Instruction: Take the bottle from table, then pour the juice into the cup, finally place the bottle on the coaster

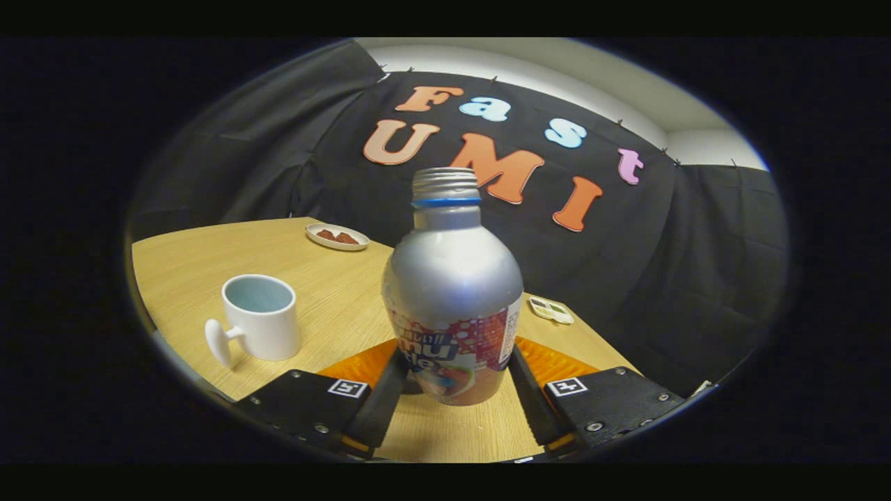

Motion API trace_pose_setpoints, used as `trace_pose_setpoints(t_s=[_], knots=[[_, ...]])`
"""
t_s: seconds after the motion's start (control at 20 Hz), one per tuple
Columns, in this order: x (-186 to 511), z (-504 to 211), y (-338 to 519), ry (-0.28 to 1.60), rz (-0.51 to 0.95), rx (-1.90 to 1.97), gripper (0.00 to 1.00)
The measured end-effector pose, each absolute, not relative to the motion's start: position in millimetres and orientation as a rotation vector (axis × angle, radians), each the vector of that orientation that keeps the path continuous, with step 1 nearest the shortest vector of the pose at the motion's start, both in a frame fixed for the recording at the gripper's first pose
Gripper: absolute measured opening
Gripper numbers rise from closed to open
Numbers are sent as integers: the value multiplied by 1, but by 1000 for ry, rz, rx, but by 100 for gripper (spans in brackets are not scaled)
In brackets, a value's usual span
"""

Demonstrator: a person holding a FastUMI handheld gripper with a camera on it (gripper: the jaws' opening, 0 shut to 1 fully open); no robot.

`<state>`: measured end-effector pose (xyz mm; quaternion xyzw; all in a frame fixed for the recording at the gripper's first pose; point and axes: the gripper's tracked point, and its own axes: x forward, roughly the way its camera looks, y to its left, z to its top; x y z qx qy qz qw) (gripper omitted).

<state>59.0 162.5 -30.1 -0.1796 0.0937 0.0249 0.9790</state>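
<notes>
Gripper view: bottle [451, 292] upright between the jaws, low on its labelled body.
Your gripper [456, 390] looks clamped on it, both fingers touching. Smooth metal, likely slippery and dentable; hold firm at the label band. Cup [260, 316] sits just beside on the tabletop [327, 278]; orange coaster [557, 362] beneath.

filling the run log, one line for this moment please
claw: shut on bottle | bottle: upright, uncapped | cup: beside bottle, on table | pour: not yet done
</notes>
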Motion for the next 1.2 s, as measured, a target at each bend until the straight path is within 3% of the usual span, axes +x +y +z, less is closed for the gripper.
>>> trace_pose_setpoints(t_s=[0.5, 1.0, 1.2], knots=[[64, -22, 203, 127, 68, -690, 78], [65, -14, 195, 85, -28, -1005, 78], [64, -16, 211, 58, 19, -1161, 78]])
